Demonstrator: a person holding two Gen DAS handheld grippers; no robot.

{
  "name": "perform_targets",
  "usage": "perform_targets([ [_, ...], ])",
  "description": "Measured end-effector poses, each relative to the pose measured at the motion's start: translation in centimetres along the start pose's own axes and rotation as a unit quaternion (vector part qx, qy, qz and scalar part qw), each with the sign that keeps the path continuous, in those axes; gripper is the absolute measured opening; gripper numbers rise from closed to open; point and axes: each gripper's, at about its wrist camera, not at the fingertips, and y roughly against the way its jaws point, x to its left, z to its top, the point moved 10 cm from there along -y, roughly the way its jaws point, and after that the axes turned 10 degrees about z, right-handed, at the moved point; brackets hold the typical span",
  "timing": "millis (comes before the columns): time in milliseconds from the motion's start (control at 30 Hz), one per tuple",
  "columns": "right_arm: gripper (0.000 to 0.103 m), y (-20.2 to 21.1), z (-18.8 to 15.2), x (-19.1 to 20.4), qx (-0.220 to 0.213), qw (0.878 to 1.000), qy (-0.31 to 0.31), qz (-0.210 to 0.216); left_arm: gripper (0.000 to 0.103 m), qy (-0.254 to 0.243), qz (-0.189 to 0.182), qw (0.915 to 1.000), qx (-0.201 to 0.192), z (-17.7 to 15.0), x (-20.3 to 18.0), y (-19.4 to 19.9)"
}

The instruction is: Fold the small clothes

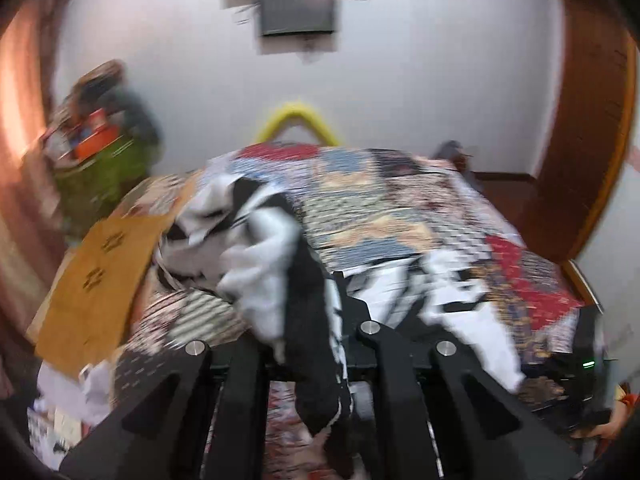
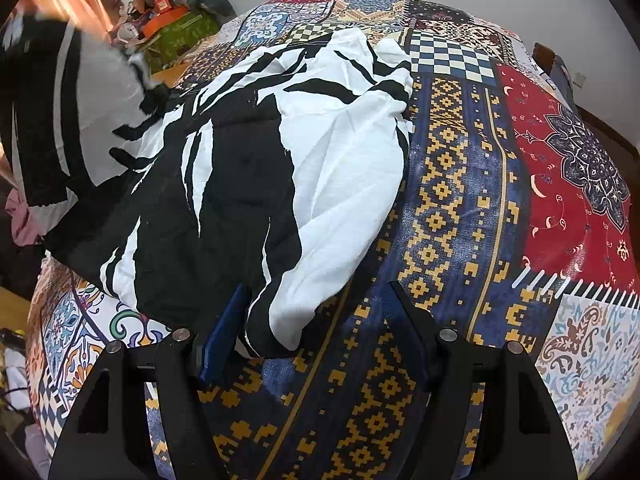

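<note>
Black-and-white cotton, a small printed garment (image 2: 256, 168), lies spread and rumpled over the patchwork bedspread (image 2: 460, 184) with its red, navy, gold and checkered panels, and we see it fill most of the right wrist view. Our right gripper (image 2: 316, 316) points down at the garment's near hem with its jaws spread: the blue-padded finger (image 2: 224, 340) on the picture's left touches the hem's edge, while the other finger stands on the bare bedspread, just beside the cloth, and nothing is pinched between them. Our left gripper (image 1: 316, 344) has its jaws pressed together on a fold of black-and-white cloth (image 1: 308, 320), which hangs bunched over and between the black fingers and droops down toward the camera; the left view is blurred, so we cannot tell exactly where on the garment this fold sits. In the right wrist view that raised cloth shows at the upper left, clear of the bed, running down to the spread part. Beyond the bed we see a mustard-yellow patterned sheet (image 1: 92, 280) at the left edge, a heap of clutter in a green bag (image 1: 100, 148), a yellow curved handle (image 1: 296, 120) and a white wall (image 1: 400, 80).
</note>
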Motion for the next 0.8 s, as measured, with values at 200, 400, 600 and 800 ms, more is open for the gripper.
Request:
perform_targets([
  [200,0.067,0.0,-0.3,0.1,-0.003,1.000,-0.001,0.006,0.008,-0.068,-0.108,0.9911,0.037,-2.0,-9.5,-0.3],
  [400,0.067,0.1,-0.3,0.0,-0.005,1.000,0.000,0.010,0.008,-0.100,-0.157,0.9738,0.130,-8.4,-13.3,-3.1],
  [600,0.067,0.2,-0.3,0.0,-0.007,1.000,-0.001,0.011,0.008,-0.080,-0.180,0.9680,0.156,-10.0,-13.7,-3.9],
  [800,0.067,1.0,-0.5,0.0,-0.012,0.999,-0.020,0.023,0.008,-0.089,-0.180,0.9723,0.120,-8.8,-12.8,-1.0],
])
